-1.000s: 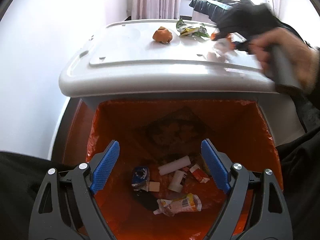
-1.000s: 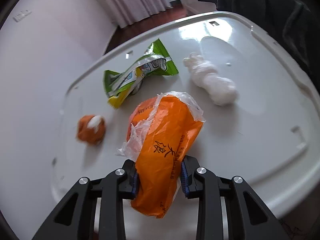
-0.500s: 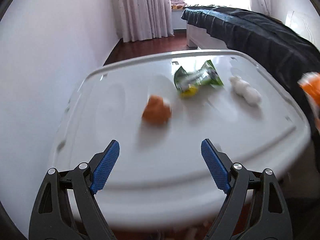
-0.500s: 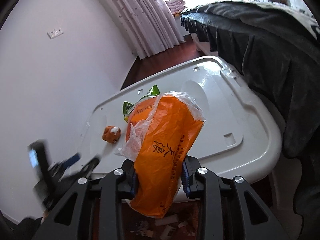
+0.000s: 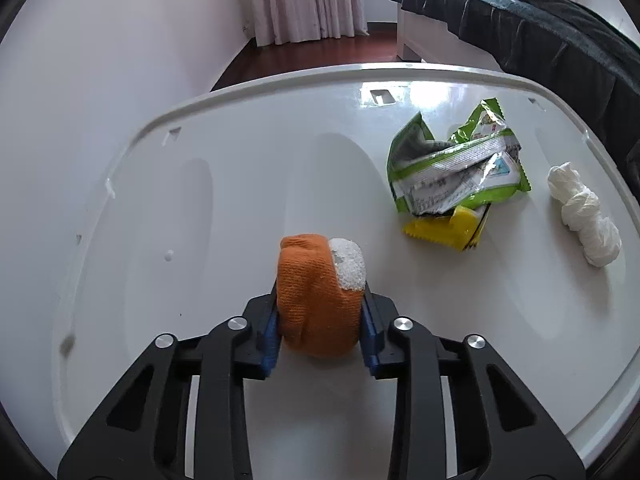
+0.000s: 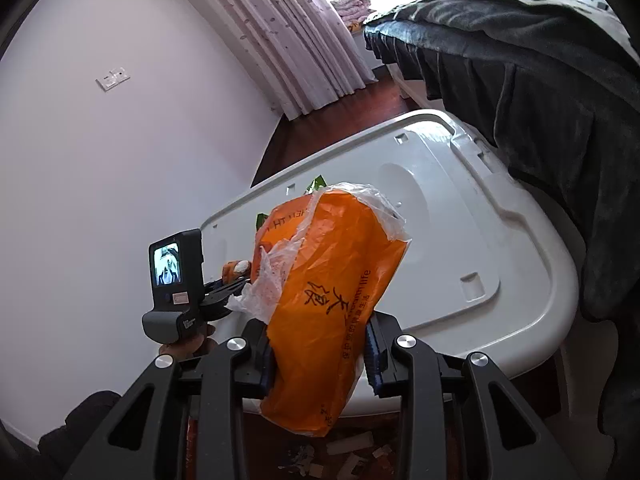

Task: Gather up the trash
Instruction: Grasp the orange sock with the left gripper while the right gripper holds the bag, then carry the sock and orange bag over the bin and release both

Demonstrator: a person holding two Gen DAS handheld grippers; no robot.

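Note:
My left gripper (image 5: 320, 334) is shut on an orange knitted wad with a white patch (image 5: 318, 296), which rests on the white lid (image 5: 200, 240). A green and yellow snack wrapper (image 5: 456, 180) and a twisted white tissue (image 5: 584, 216) lie to the right on the lid. My right gripper (image 6: 320, 354) is shut on an orange plastic bag (image 6: 332, 280) and holds it in the air in front of the lid's near edge (image 6: 460, 344). The left gripper (image 6: 224, 284) and its wad (image 6: 236, 268) also show in the right wrist view.
Below the held bag, trash pieces (image 6: 352, 444) lie in the bin under the lid's edge. A bed with a dark cover (image 6: 540, 92) stands right of the lid. A white wall (image 5: 100, 80) is on the left, curtains (image 5: 304, 0) at the back.
My left gripper rose from over the bin, moved onto the lid and closed on the orange wad. My right gripper lifted the orange bag off the lid and drew it back past the lid's edge.

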